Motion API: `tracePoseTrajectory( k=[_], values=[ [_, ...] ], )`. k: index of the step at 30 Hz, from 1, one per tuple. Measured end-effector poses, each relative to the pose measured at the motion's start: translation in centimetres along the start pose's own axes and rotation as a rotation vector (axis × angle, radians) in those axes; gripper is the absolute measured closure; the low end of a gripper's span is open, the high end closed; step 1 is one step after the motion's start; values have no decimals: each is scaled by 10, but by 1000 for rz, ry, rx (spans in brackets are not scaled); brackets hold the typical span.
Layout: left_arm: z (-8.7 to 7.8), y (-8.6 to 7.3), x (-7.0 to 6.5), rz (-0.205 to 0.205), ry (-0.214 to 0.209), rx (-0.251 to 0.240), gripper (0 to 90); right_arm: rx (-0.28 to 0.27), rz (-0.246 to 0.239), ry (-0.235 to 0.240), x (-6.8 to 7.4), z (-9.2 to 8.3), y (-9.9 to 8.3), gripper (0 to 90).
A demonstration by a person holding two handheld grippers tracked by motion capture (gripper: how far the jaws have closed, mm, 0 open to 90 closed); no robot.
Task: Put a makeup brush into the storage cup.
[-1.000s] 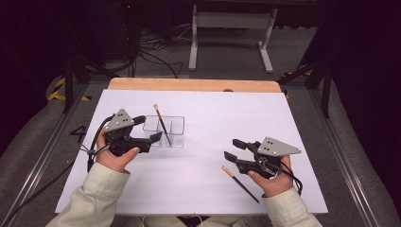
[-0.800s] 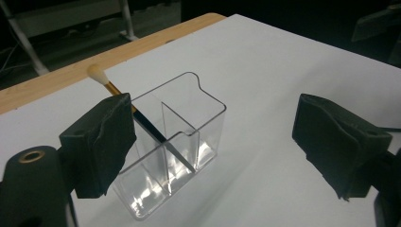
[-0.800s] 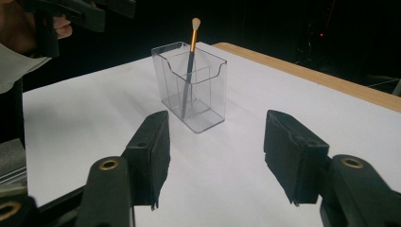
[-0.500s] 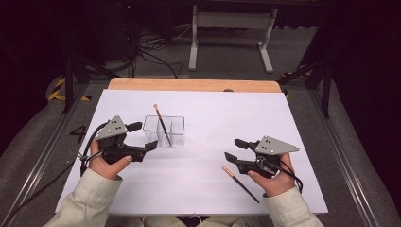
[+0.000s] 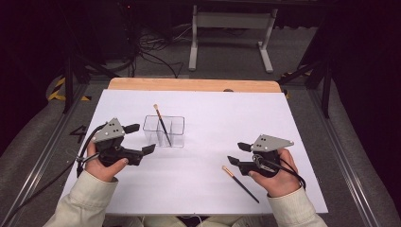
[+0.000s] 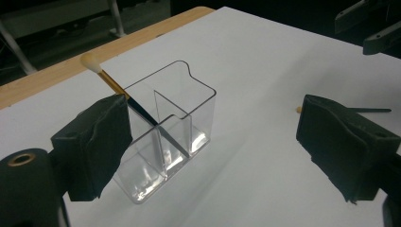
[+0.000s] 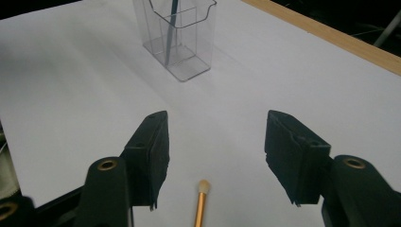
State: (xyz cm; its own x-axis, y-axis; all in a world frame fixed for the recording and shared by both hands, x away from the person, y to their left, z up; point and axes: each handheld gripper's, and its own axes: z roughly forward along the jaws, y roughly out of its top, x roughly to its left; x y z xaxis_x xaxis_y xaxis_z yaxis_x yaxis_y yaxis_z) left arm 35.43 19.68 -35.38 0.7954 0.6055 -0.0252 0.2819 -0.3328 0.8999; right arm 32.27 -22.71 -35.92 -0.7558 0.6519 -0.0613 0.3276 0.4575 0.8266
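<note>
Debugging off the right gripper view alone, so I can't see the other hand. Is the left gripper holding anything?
Observer: No. The left gripper is open beside the clear holder, with nothing pressed between its pads. Its jaws have just been opening.
Operator: My frame cuts off the top of the brush in the holder. Which end is up?
Observer: The pale bristle end. The standing brush leans out over the rim towards the wooden table edge.
Operator: And the brush under my jaws, where does its handle run?
Observer: The loose brush lies flat on the white tabletop, its dark handle running back beside the right hand. The right gripper is open.
</note>
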Motion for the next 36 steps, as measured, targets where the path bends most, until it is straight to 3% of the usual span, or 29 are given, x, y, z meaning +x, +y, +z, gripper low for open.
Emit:
tracePoseTrajectory(
  k=[5, 9, 19, 36],
  values=[
    [-2, -1, 2, -12, -6, 6, 70, 40, -22, 1, 3, 1, 3, 407],
    [-2, -2, 1, -17, -2, 4, 69, 109, -39, 4, 7, 4, 5, 418],
    [-2, -3, 4, -22, 7, 9, 69, 224, -88, 40, 17, 10, 6, 454],
    [-2, -3, 6, -20, 21, 23, 69, 449, -81, 62, 15, 27, -9, 478]
  ],
)
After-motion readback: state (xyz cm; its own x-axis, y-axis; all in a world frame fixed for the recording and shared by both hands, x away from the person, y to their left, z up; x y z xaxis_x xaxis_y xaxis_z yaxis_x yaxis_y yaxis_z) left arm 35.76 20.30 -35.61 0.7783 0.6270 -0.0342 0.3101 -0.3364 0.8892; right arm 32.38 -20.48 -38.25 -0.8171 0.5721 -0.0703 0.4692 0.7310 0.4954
